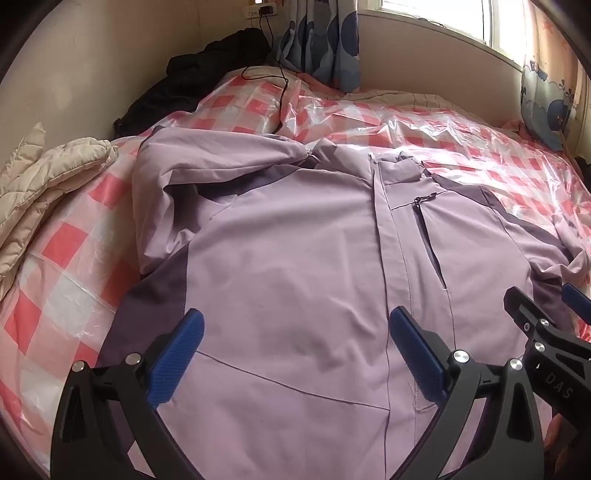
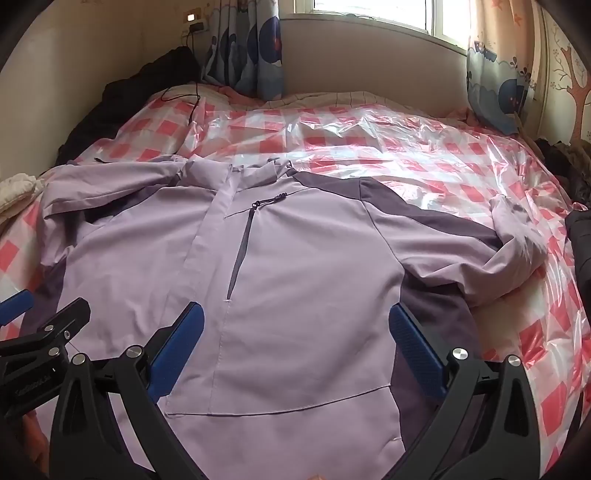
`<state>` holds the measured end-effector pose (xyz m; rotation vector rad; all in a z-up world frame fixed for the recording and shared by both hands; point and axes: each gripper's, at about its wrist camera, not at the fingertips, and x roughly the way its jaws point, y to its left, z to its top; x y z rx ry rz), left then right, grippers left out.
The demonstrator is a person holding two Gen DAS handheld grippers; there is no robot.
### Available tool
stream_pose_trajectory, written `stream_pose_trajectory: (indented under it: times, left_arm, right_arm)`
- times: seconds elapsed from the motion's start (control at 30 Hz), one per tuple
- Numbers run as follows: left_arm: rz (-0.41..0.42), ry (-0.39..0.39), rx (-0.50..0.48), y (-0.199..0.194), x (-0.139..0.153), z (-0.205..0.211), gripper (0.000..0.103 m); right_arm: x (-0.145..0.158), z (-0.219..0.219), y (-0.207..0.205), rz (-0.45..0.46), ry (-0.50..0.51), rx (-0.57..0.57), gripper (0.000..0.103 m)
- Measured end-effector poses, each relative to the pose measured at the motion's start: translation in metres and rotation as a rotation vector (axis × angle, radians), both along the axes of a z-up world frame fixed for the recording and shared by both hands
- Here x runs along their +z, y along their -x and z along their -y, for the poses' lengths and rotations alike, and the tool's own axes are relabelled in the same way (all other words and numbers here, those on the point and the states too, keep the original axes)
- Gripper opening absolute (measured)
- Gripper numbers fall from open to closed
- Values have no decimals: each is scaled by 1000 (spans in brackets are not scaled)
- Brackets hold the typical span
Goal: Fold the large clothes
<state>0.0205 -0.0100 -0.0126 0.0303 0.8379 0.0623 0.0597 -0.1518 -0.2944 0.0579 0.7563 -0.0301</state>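
The lilac zip-front jacket [image 1: 295, 258] lies front-up on the pink-checked bed [image 2: 369, 147], collar toward the window; the left claw [image 1: 295, 354] and right claw [image 2: 295, 347] hover released above its hem.

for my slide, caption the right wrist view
Open right claw poised over a lilac jacket spread front-up on a plastic-covered checked bed.

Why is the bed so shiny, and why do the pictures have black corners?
Right wrist view: window light glares off the clear plastic sheet above the purple jacket. Left wrist view: same glare on the plastic, and the fisheye lens darkens and bends the corners.
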Motion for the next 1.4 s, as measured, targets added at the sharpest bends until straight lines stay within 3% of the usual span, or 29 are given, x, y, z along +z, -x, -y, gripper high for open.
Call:
stream_pose_trajectory:
  times: [1.03,1.4]
  left_arm:
    - [22,-8,11,-7,-3,9,96]
    - [38,-3,13,-6,-1,13,96]
  right_arm:
    - [-4,4,-2,50,-19,-4,97]
    - [-5,5,-2,23,-15,-4,97]
